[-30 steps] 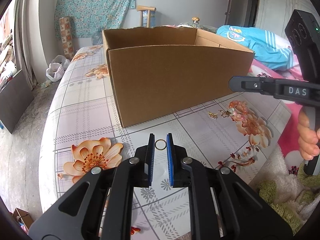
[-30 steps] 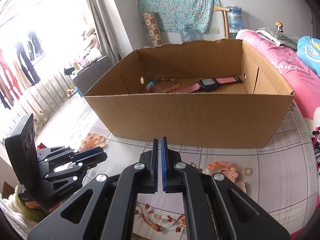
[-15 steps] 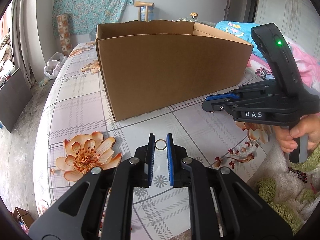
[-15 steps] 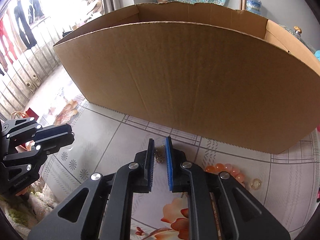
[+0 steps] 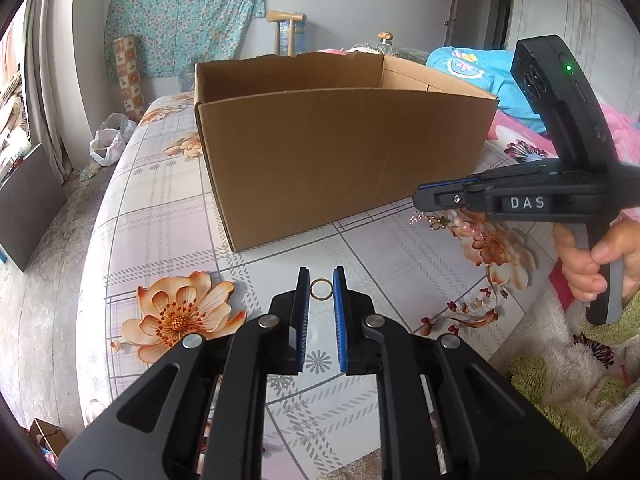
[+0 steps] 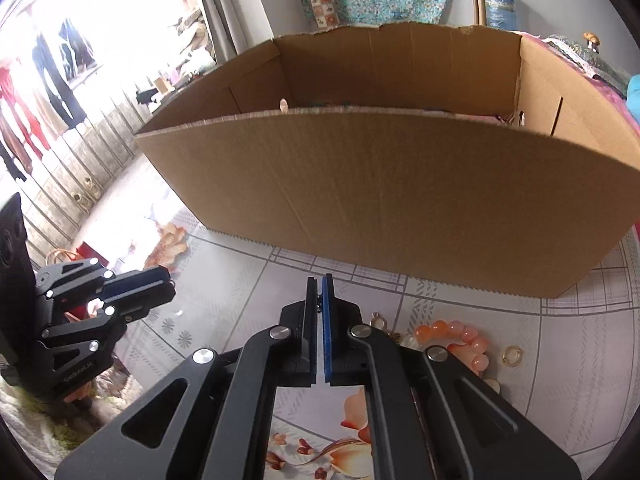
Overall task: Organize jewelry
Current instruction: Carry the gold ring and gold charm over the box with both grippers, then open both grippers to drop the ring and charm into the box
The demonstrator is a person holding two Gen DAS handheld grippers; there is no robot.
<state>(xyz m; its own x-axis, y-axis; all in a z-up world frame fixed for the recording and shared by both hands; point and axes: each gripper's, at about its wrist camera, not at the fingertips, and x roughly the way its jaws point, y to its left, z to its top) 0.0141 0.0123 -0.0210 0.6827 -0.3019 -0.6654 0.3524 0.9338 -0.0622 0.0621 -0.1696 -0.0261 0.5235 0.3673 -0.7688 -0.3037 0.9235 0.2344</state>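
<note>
Closest to us, the left hand-held gripper (image 5: 321, 280) is clamped on a thin gold ring (image 5: 321, 290). The ring sits upright between the two blue pads right at their tips, above the floral-patterned surface (image 5: 160, 208). Ahead of this hand-held gripper and slightly to its right stands the open cardboard box (image 5: 340, 152), its long side wall facing us.

To the right of the left one, a hand (image 5: 592, 264) grips the handle of the right hand-held gripper (image 6: 319, 284). Its jaws have just been closing and now stand together, with only a sliver of gap between the pads. A small piece of jewelry (image 6: 319, 305) is pinched there near the tips; it is too small for us to tell what kind it is.

Just to the right of the right hand-held gripper's fingers, a small gold pendant (image 6: 378, 320) lies on the surface. Further to the right we see an orange beaded bracelet (image 6: 460, 332), and beyond that a second gold ring (image 6: 513, 356), lying flat and apart from the beads.

Straight ahead of the right hand-held gripper is the box again, near but not touching. From this low angle its front wall hides almost all of the inside.
</note>
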